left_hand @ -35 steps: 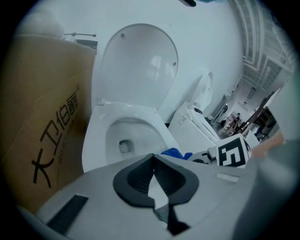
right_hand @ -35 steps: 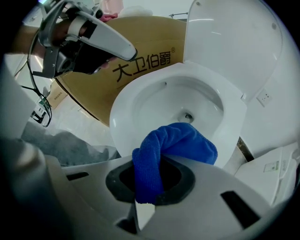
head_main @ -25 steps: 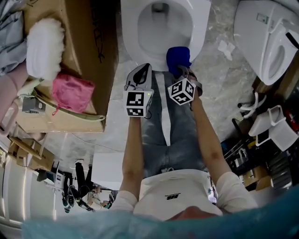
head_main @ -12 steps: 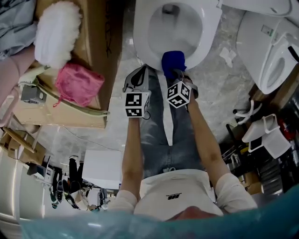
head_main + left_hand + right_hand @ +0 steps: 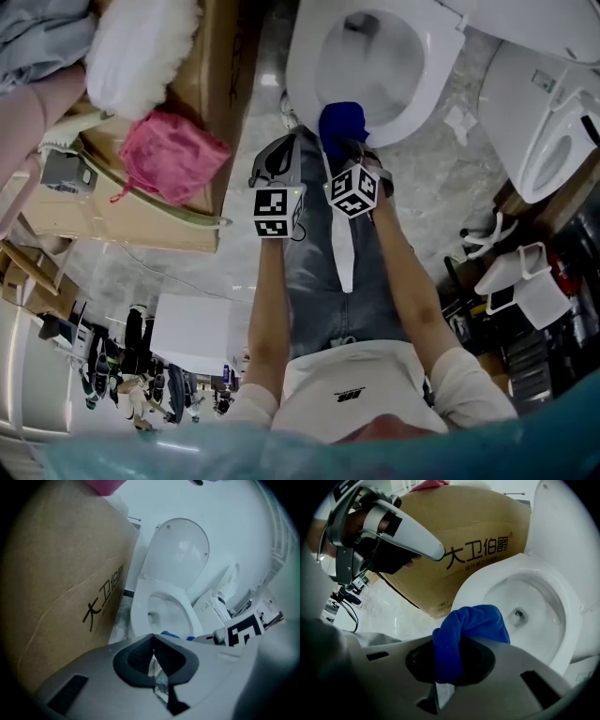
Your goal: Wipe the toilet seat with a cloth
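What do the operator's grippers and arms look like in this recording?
The left gripper and right gripper both have pale grey shells with dark recessed pads on the fingers. Each carries a white cube with black square markers. The person wears a white short-sleeved shirt.

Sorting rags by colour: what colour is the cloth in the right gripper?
Blue cloth; clearest in the right gripper view.

both arms stretched forward, left tongs (image 5: 286, 146) pinched shut and empty, right tongs (image 5: 352, 148) clamped on the blue cloth (image 5: 342, 122)
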